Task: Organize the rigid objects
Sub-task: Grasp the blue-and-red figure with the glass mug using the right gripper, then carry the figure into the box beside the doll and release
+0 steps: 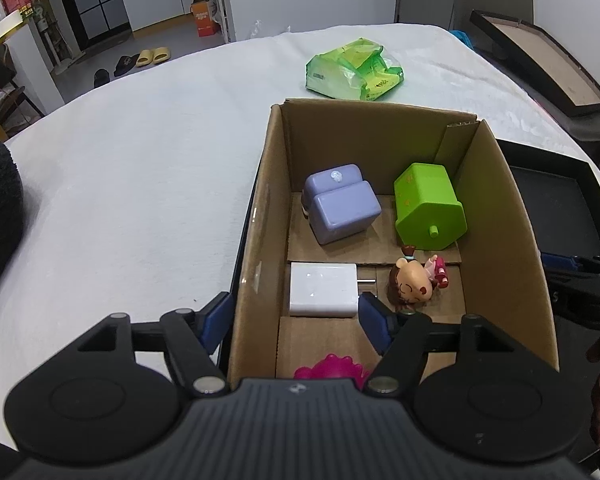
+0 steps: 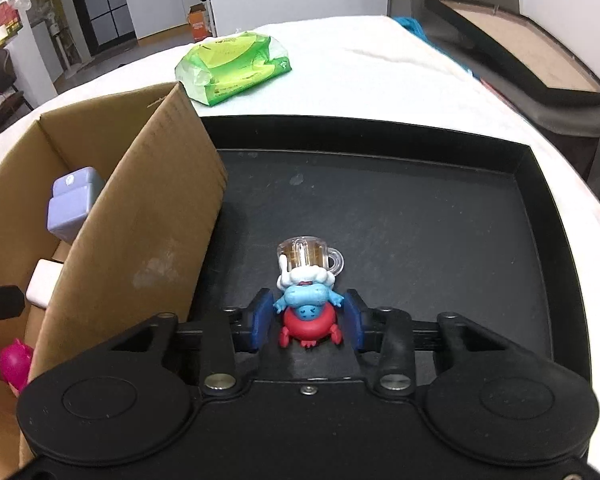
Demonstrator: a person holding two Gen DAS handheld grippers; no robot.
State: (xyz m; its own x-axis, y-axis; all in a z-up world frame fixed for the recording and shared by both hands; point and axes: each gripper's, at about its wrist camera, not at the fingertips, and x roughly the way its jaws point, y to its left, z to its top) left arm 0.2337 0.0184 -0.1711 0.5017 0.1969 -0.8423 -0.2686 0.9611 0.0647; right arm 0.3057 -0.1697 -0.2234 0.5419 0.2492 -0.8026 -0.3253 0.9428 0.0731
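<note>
My left tongs [image 1: 298,320] are spread wide, straddling the left wall of the cardboard box [image 1: 260,208] at lower centre of the left view. Inside it I see a lilac block [image 1: 340,208], a green hexagonal toy [image 1: 428,204], a white charger [image 1: 324,289], a girl figurine [image 1: 412,284] and a pink toy [image 1: 332,366]. My right tongs [image 2: 307,320] are parted around a blue-and-red figurine [image 2: 308,312] standing in the black tray [image 2: 420,216]; I cannot tell if the pads touch it.

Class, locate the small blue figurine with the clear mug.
In the right wrist view, the small blue figurine sits on the black tray, between the open right gripper fingers, right of the cardboard box.
</note>
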